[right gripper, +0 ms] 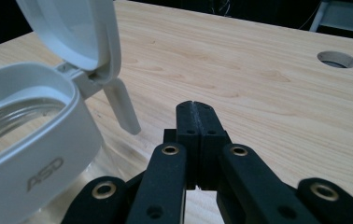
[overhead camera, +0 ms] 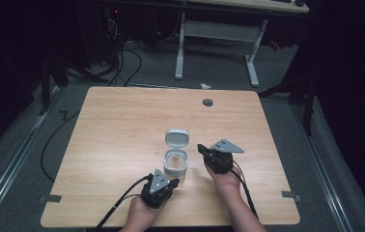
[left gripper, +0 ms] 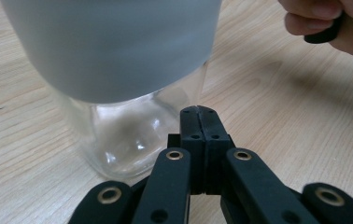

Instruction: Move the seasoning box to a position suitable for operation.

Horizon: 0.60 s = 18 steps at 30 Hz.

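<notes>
A clear glass jar [overhead camera: 175,166] with a grey collar stands on the wooden table [overhead camera: 122,125], its hinged lid [overhead camera: 176,137] flipped open and upright. My left gripper [overhead camera: 173,182] is shut and empty, its tips close to the jar's glass base [left gripper: 128,135]. My right gripper [overhead camera: 201,149] is shut and empty too, just right of the jar's collar [right gripper: 30,154] and below the raised lid [right gripper: 72,32] and its latch tab [right gripper: 123,107]. The other hand [left gripper: 333,23] shows in the left gripper view at upper right.
A round cable hole [overhead camera: 207,102] sits near the table's far edge and also appears as a hole [right gripper: 337,59] in the right gripper view. Beyond the table stand a white desk frame [overhead camera: 219,34] and cables on the floor.
</notes>
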Tool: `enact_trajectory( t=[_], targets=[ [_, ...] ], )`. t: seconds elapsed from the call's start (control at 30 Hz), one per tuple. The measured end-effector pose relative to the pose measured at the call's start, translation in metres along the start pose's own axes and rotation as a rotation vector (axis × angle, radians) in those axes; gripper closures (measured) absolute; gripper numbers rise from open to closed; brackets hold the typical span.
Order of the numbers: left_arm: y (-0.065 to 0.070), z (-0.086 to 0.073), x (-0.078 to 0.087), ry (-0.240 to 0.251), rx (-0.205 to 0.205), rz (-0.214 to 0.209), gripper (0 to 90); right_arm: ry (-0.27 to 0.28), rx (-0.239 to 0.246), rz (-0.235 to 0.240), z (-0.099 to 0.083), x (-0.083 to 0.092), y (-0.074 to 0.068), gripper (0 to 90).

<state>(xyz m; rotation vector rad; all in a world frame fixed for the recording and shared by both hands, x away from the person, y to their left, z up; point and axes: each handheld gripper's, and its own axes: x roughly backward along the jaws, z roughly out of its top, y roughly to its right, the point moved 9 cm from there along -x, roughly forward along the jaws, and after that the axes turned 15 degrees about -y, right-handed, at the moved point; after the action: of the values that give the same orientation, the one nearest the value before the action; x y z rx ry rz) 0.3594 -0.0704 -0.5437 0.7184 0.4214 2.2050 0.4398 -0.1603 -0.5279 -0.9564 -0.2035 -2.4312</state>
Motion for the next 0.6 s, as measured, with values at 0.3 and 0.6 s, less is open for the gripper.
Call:
enact_trajectory(
  t=[0.3, 0.6],
  targets=[
    [0.001, -0.001, -0.002, 0.007, -0.006, -0.003, 90.0, 0.013, 0.004, -0.003, 0.020, -0.006, -0.003, 89.8],
    [-0.001, 0.000, -0.001, 0.016, 0.011, -0.006, 90.0, 0.013, 0.018, -0.004, 0.038, -0.013, -0.005, 89.9]
  ],
)
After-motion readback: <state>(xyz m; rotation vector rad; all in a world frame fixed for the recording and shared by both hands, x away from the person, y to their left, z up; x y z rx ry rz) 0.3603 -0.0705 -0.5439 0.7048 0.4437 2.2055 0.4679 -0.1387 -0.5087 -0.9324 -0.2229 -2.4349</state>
